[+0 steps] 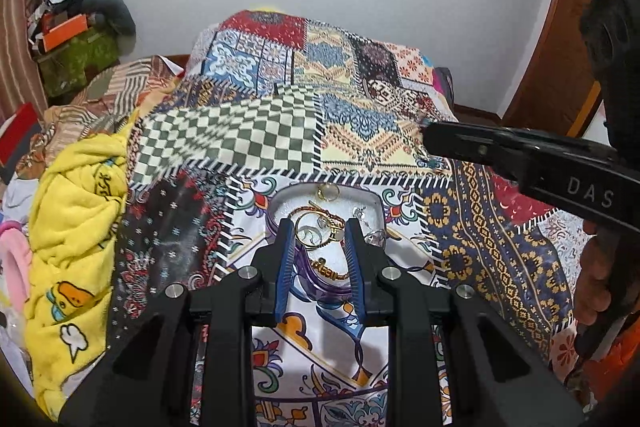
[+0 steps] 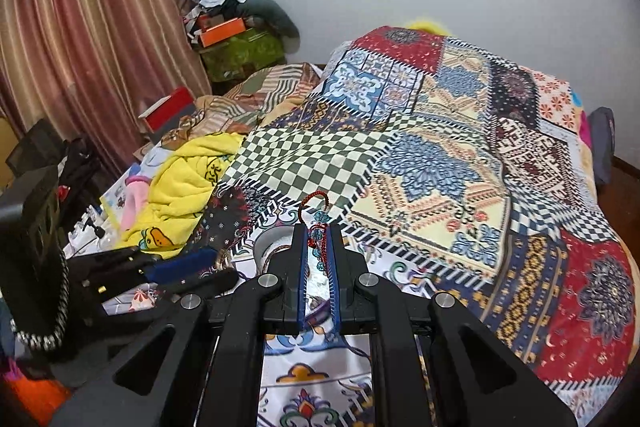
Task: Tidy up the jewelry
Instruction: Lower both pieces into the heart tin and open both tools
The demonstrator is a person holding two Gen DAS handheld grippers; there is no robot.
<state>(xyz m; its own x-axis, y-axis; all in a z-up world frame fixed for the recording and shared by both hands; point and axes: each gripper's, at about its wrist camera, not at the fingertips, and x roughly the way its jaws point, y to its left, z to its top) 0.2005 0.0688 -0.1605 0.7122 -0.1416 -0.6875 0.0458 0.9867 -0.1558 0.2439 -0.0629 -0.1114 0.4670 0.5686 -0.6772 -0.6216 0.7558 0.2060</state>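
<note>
- Right gripper: black frame, blue pads nearly together, clamped on one dark-red corded bracelet with teal beads; its loop stands up above the fingertips.
- Left gripper: jaws parted, empty, poised over one round grey jewellery tray on the patchwork bedspread.
- Tray contents: one gold ring, one gold bangle, one gold chain; smaller pieces unclear.
</note>
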